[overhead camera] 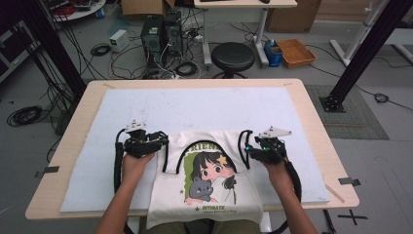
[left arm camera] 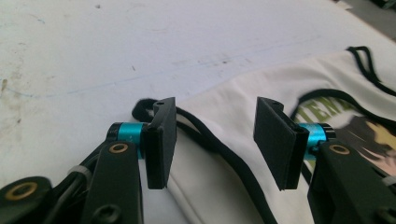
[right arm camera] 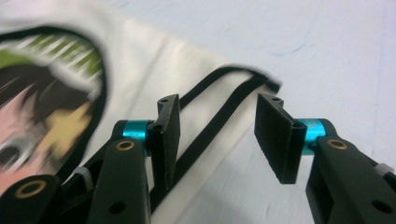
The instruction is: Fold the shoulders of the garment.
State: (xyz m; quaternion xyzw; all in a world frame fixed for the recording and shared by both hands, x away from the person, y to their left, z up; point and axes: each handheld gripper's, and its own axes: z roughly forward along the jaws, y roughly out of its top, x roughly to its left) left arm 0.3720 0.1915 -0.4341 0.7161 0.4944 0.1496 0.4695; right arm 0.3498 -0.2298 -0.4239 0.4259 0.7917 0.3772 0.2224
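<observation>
White sleeveless top [overhead camera: 204, 180] with black trim and a cartoon print lies face up on the white mat [overhead camera: 204, 105] covering the tabletop [overhead camera: 311, 122], neckline away from the person, hem hanging over the near edge. Left gripper [overhead camera: 163, 140] sits at the top's left shoulder, jaws spread, nothing pinched; the left gripper view shows the black-edged armhole strap [left arm camera: 205, 135] lying flat on the mat between and below the pads, not touched. Right gripper [overhead camera: 249, 146] mirrors it at the right shoulder: jaws spread, the black strap loop [right arm camera: 224, 100] resting on the mat under the gap, no contact that I can see. Both hands are close to the cloth but hold none of it. My read: spreading step looks mostly done. Shoulders are placed, upper half is flat, print is square to the table. Left over: lower part overhangs the tabletop edge and the body shows a few soft wrinkles, so either a pull further up the mat or the start of a fold comes next. Can't tell which from here. The side seams near the hem are hidden by the forearms.
</observation>
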